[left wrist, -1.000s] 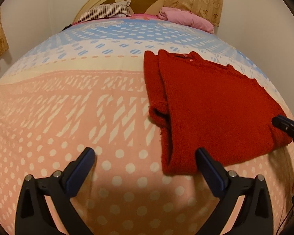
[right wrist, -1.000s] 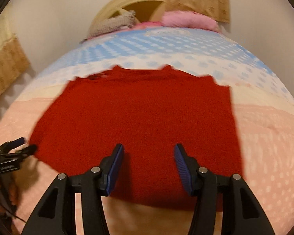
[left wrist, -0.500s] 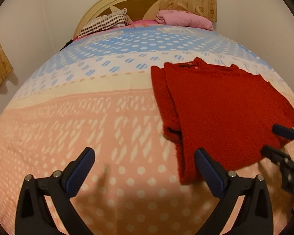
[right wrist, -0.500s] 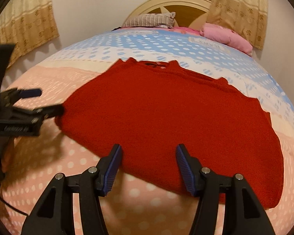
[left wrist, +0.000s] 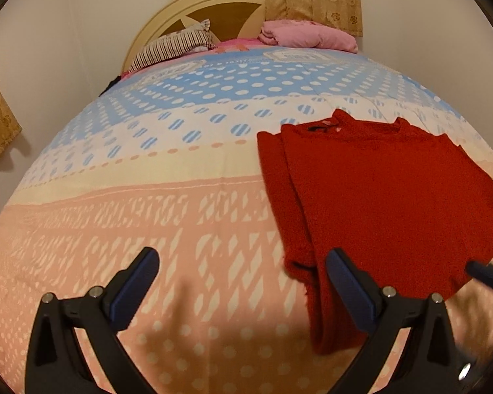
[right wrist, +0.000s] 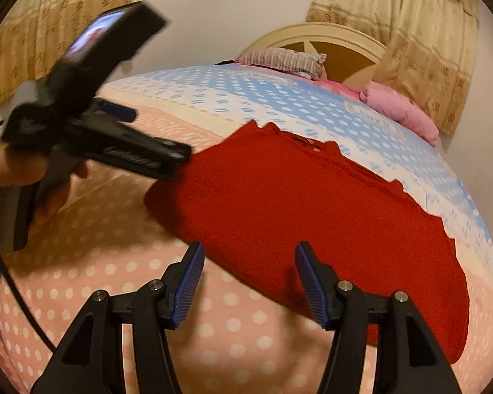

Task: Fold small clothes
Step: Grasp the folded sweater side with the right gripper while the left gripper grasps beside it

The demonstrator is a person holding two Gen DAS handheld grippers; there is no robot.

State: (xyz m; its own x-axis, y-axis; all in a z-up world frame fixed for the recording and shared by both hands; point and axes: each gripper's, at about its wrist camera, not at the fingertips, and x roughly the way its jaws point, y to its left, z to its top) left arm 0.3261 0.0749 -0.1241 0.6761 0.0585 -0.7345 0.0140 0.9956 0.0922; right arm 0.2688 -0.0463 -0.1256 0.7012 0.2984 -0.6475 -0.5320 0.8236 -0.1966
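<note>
While splayed, both tongs (left wrist: 240,282) (right wrist: 248,284) above sweater (right wrist: 312,223)

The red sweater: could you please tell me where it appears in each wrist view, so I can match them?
Left wrist view: the red sweater lies right of centre, reaching the right finger.
Right wrist view: the red sweater fills the centre and right, ahead of the fingers.
Shared landmark: the striped pillow by the headboard.
</note>
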